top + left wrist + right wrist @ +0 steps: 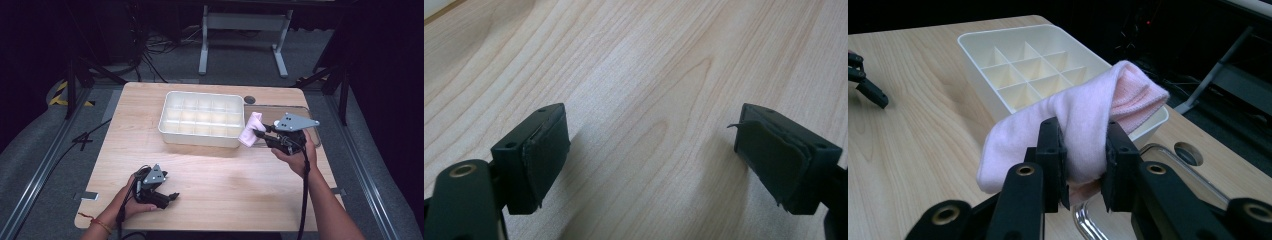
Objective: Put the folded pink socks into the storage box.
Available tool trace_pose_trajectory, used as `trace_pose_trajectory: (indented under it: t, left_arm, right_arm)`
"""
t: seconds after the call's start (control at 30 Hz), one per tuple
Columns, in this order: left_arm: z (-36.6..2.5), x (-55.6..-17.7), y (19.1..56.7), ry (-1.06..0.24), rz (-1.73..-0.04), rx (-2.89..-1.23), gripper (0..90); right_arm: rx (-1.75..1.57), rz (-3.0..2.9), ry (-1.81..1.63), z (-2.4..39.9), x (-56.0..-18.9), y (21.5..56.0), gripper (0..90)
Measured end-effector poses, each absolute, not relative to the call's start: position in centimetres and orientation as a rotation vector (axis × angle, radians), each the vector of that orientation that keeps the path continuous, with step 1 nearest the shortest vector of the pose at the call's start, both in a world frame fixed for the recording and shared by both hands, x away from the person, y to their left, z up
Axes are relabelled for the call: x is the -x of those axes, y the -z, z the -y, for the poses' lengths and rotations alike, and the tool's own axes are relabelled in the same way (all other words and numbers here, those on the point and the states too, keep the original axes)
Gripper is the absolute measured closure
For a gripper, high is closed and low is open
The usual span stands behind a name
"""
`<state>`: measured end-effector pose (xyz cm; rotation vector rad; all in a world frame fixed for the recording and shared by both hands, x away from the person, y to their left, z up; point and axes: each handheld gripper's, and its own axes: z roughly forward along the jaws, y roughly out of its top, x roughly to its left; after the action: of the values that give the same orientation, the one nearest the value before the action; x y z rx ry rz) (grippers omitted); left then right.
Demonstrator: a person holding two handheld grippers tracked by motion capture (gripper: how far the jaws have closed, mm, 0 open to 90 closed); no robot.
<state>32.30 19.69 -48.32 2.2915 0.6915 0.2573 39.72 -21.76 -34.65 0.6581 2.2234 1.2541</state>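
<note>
A rolled pink sock (pixel 250 129) (pixel 1073 120) hangs just right of the white divided organizer box (pixel 201 120) (pixel 1018 65), lifted off the table. My right gripper (pixel 260 134) (pixel 1083 167) is shut on the sock's middle, both black pads pressing into the fabric. Near the table's front left my left gripper (pixel 171 197) (pixel 651 160) rests low over bare wood, open, with nothing between its pads.
A clear tray (pixel 282 112) (pixel 1168 165) lies right of the box, under my right gripper. A round hole (pixel 249 100) (pixel 1189 153) sits in the tabletop behind it. Bare wood spreads across the middle and front of the table (pixel 225 180).
</note>
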Motion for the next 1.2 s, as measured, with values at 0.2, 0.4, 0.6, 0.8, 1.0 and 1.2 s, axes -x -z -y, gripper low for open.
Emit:
trace_pose_trajectory:
  t: [0.2,0.4,0.6,0.8,1.0,1.2]
  left_arm:
    - [-19.7,-32.3,48.3,-0.262,-0.695,-2.292,14.5]
    - [-19.6,-32.3,48.3,-0.259,-0.701,-2.288,14.5]
    - [-19.6,-32.3,48.3,-0.256,-0.699,-2.286,14.5]
    - [-19.7,-32.3,48.3,-0.260,-0.697,-2.288,14.5]
    - [-19.7,-32.3,48.3,-0.264,-0.694,-2.290,14.5]
    - [-19.6,-32.3,48.3,-0.251,-0.698,-2.287,14.5]
  right_arm:
    - [-0.633,-2.225,-1.220,20.8,-40.4,33.6,74.3]
    - [-0.618,-2.237,-1.192,19.9,-41.0,33.1,74.2]
    - [-0.601,-2.245,-1.162,19.1,-41.8,33.1,74.2]
    - [-0.591,-2.260,-1.115,18.5,-42.5,33.6,74.2]
    - [-0.594,-2.272,-1.086,18.2,-43.3,33.9,74.2]
    - [-0.615,-2.300,-1.050,17.8,-44.4,34.7,74.2]
